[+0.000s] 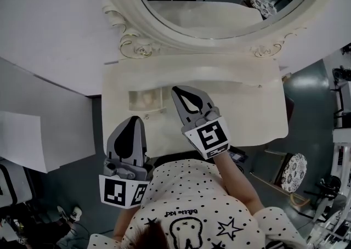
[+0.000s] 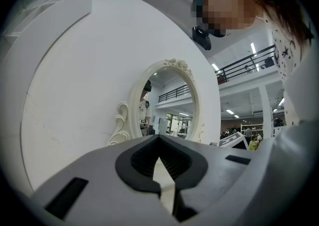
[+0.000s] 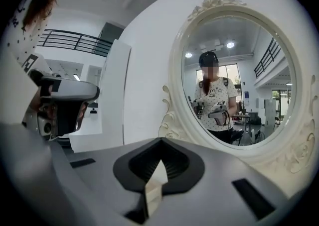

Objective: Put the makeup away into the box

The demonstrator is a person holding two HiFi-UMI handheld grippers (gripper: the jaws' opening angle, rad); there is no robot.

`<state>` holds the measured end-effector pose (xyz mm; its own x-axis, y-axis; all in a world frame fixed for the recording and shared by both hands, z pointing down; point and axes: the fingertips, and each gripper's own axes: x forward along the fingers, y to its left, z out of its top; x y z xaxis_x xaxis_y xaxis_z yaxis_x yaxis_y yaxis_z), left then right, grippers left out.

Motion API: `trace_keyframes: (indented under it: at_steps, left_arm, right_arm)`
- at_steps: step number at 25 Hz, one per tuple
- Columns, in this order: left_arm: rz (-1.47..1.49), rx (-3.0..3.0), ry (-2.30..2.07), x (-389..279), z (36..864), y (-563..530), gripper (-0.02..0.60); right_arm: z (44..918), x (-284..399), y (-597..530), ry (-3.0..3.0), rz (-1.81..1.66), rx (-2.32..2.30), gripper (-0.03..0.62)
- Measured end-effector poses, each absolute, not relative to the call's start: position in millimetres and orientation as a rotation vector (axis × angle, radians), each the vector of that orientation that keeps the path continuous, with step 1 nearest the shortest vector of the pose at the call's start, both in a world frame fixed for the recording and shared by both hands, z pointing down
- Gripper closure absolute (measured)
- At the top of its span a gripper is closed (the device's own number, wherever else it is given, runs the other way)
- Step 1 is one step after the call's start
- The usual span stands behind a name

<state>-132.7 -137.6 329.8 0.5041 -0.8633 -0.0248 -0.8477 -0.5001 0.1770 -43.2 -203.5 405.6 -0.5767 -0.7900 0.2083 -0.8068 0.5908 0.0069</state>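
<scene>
A small clear box (image 1: pixel 146 100) stands on the cream dressing table (image 1: pixel 247 105), left of centre, with pale items inside that I cannot make out. No loose makeup shows on the tabletop. My right gripper (image 1: pixel 177 90) hangs over the table just right of the box, jaws closed together with nothing between them; its own view (image 3: pixel 160 141) faces the oval mirror (image 3: pixel 234 75). My left gripper (image 1: pixel 133 119) is at the table's front edge, below the box, also shut and empty (image 2: pixel 159 138).
The ornate oval mirror (image 1: pixel 219 1) rises at the table's back. A white panel (image 1: pixel 49 34) stands to the left, and a round patterned stool (image 1: pixel 293 172) sits on the floor to the right. The person's spotted shirt (image 1: pixel 192 198) fills the bottom of the head view.
</scene>
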Motion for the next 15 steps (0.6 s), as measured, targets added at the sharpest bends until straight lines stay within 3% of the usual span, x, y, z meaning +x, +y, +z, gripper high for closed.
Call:
trace_keyframes:
  at_steps: [8, 15]
  left_arm:
    - [-0.178, 2.634, -1.464, -92, 323, -114, 0.586]
    - [-0.186, 2.651, -1.463, -65, 321, -90, 0.586]
  right_arm:
    - [366, 1, -169, -2.698, -0.042, 1.377, 0.589]
    - [349, 57, -123, -2.7, 0.016, 1.475, 0.589]
